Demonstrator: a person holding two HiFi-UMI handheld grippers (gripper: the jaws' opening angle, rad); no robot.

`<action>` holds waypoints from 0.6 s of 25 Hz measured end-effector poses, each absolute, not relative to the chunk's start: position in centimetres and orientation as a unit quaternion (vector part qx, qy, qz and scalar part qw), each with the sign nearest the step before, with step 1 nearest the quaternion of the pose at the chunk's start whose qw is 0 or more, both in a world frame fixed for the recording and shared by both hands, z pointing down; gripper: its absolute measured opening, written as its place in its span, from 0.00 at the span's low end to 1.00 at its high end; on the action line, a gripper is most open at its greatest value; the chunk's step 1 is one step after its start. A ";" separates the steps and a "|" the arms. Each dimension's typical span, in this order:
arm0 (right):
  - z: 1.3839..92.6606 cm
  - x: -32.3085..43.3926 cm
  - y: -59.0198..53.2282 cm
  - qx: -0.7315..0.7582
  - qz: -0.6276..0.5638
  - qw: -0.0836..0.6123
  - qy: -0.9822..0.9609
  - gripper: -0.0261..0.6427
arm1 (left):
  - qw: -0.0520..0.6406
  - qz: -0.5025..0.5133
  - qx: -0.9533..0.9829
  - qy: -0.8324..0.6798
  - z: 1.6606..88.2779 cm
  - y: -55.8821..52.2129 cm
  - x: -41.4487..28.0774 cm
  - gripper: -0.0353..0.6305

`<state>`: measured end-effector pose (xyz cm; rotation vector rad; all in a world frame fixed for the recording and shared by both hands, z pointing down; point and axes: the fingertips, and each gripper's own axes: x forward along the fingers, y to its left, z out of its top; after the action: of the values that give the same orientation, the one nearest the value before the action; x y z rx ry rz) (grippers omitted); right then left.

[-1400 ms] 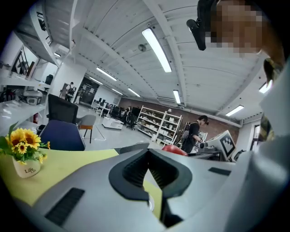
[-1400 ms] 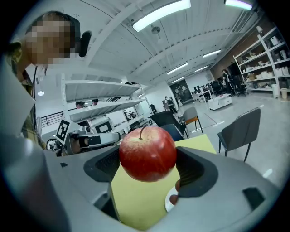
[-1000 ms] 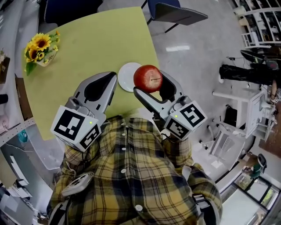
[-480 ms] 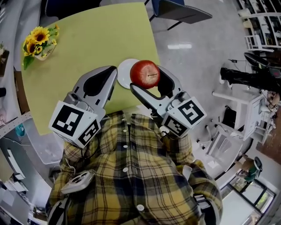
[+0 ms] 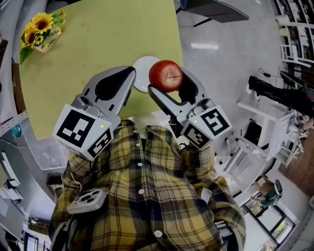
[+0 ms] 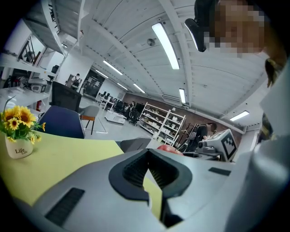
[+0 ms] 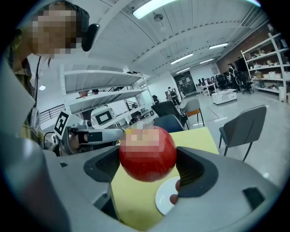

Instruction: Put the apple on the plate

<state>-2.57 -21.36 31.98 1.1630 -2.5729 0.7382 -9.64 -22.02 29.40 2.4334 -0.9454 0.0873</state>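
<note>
A red apple (image 5: pixel 166 75) is held in the air by my right gripper (image 5: pixel 169 81), which is shut on it; the right gripper view has the apple (image 7: pixel 147 154) pinched between both jaws. Just behind and below it, a small white plate (image 5: pixel 143 73) lies near the yellow-green table's near right edge, and part of the plate (image 7: pixel 166 199) shows under the apple. My left gripper (image 5: pixel 128 78) hovers to the left of the plate, its jaws closed together with nothing between them (image 6: pixel 147 170).
A white pot of sunflowers (image 5: pixel 37 32) stands at the table's far left corner (image 6: pixel 18 131). The yellow-green tabletop (image 5: pixel 98 44) stretches between pot and plate. A dark chair (image 5: pixel 216 7) stands beyond the table's right side, over grey floor.
The right gripper with the apple has stayed over the plate's right edge, shifting slightly. The view has tilted, so the table slid up and left in the picture. The left gripper holds its place.
</note>
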 end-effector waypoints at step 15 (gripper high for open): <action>40.9 -1.5 -22.4 0.380 0.265 0.171 -0.869 0.59 | 0.268 0.059 0.878 -0.391 34.7 -23.0 -9.4 0.06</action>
<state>-1.46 -22.44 40.87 1.0795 -2.4690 0.7526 -9.39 -23.01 34.66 2.3690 -1.0549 0.1580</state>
